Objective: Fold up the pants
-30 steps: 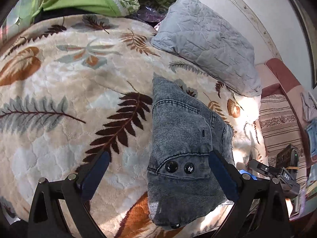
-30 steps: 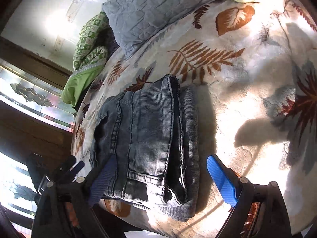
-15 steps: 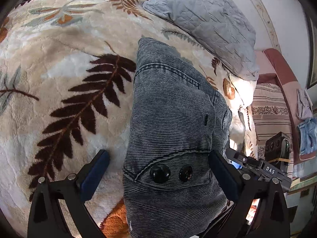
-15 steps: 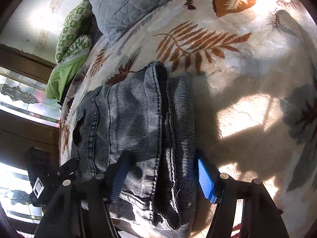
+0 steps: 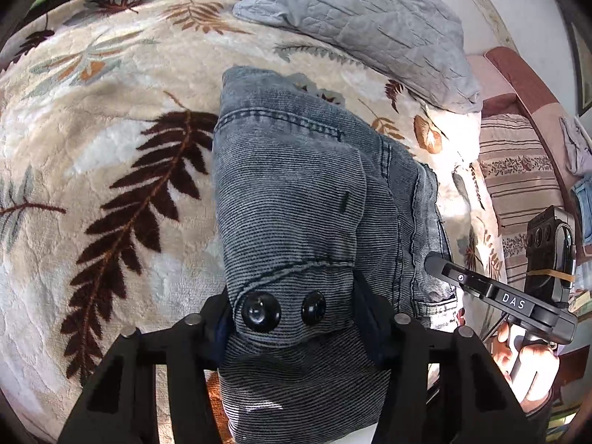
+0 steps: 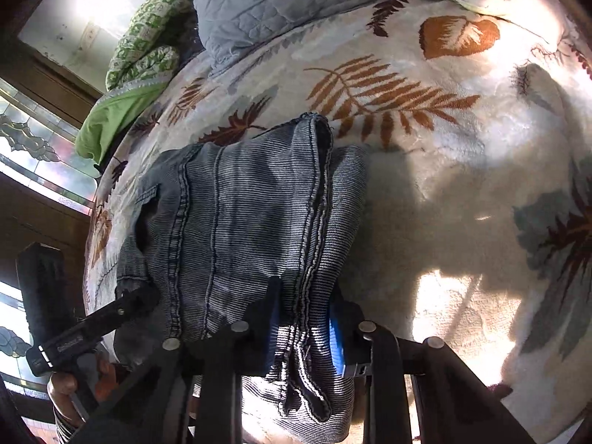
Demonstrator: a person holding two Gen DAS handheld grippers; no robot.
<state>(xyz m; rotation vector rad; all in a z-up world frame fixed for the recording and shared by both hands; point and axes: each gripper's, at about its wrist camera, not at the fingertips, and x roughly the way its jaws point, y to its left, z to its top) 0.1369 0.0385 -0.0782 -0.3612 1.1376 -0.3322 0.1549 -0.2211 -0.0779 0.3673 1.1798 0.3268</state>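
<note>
**Both grippers clamped on folded pants**

1. Blanket [image 5: 111, 185]: cream plush with a leaf print. It covers the bed and carries all other items.
2. Pillow [image 5: 362, 26]: grey, quilted. It lies at the far edge of the blanket, beyond the pants.
3. Pants [image 5: 296, 203]: grey-blue ribbed denim, folded into a compact stack near the middle of the blanket. Two black buttons [image 5: 261, 309] face the left wrist camera at the near end of the stack. In the right wrist view, the layered seam edges of the stack face the camera.
4. Left gripper [image 5: 292, 329]: fingers drawn in narrow, pinching the buttoned end of the pants between them.
5. Right gripper [image 6: 307, 329]: fingers narrow, closed on the layered edge of the pants; the blue pad [image 6: 338, 336] presses against the fabric.
</note>
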